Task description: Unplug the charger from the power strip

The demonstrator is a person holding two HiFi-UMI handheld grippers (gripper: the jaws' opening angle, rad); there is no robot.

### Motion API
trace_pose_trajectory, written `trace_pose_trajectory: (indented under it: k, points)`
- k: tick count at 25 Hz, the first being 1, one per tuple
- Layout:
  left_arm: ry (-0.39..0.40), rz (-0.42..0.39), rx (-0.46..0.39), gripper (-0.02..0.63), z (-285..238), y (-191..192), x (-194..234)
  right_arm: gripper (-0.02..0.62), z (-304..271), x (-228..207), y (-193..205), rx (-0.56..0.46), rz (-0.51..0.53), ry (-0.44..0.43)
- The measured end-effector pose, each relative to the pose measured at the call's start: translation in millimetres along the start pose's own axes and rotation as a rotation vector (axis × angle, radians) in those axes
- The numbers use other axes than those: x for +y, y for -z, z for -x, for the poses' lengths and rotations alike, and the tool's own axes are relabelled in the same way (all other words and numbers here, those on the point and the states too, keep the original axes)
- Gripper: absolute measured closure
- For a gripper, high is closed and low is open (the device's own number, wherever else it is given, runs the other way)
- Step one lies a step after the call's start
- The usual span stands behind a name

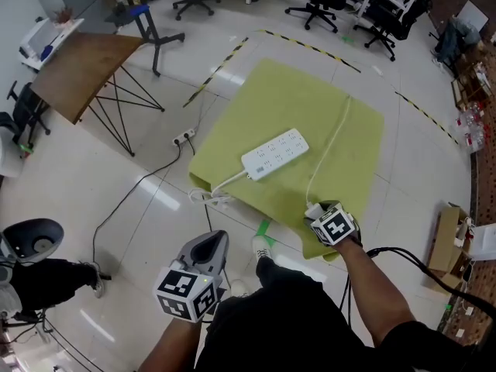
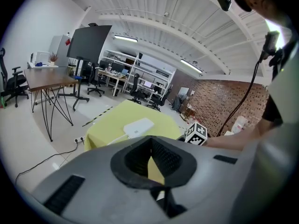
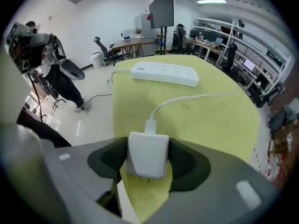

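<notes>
A white power strip [image 1: 274,153] [image 3: 164,74] lies in the middle of the yellow-green cloth table [image 1: 271,99]. The white charger [image 3: 147,154] [image 1: 314,209] is out of the strip and sits between the jaws of my right gripper [image 3: 147,149] [image 1: 319,212], at the table's near edge. Its white cable [image 3: 187,98] [image 1: 333,142] trails across the cloth. My left gripper [image 1: 208,248] [image 2: 150,141] hangs low at the left, off the table, with its jaw tips together and nothing held.
The strip's own lead [image 1: 213,192] drops off the table's near left edge to the floor. A wooden table on black legs [image 1: 81,72] stands at the far left, cardboard boxes [image 1: 448,239] at the right. A floor socket [image 1: 183,138] and striped floor tape [image 1: 213,72] lie beyond.
</notes>
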State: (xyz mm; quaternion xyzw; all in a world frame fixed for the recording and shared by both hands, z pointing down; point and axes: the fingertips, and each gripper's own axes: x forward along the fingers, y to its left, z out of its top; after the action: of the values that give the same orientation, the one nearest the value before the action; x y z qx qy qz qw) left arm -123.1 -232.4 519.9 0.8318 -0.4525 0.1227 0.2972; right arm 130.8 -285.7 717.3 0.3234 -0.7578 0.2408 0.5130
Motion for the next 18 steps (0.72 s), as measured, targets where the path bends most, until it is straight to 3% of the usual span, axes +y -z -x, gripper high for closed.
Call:
trace_pose_trajectory:
  k: [9, 15, 18]
  points:
    - [-0.018, -0.004, 0.005, 0.6, 17, 2, 8, 0.316, -7, -1, 0, -0.025, -0.026, 0.005]
    - [-0.01, 0.001, -0.003, 0.6, 23, 2, 7, 0.259, -6, -2, -2, -0.077, -0.039, -0.006]
    - [-0.014, -0.013, -0.013, 0.6, 28, 0, 7, 0.242, 2, -9, -7, -0.11, -0.074, 0.033]
